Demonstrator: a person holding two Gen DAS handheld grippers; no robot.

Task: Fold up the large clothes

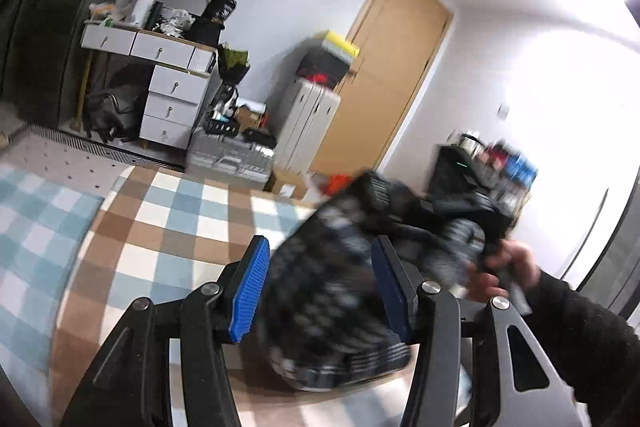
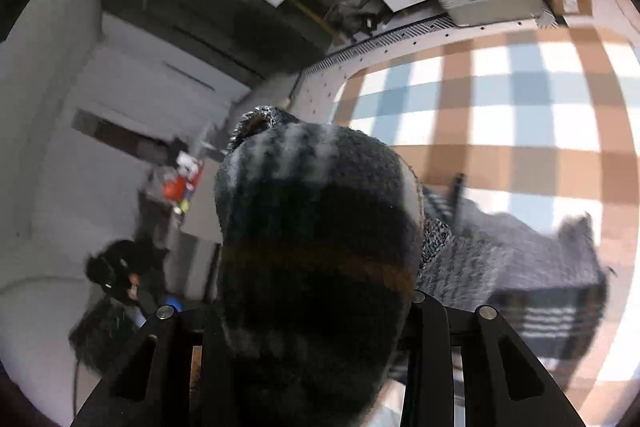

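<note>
No writing is legible. The dark patterned sweater (image 1: 332, 291), lifted above the checked bed (image 1: 168, 227), seemingly hangs gripped in both the left hand-held gripper (image 1: 316, 291) and right hand-held gripper (image 2: 316, 267).

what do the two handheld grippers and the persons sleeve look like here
The left gripper has black metal linkage arms with round silver pivot bolts and triangular cut-outs, and ribbed blue pads on its fingers. The right gripper has the same black arms and silver bolts; its pads are hidden. The hand comes from a dark sleeve.
</note>
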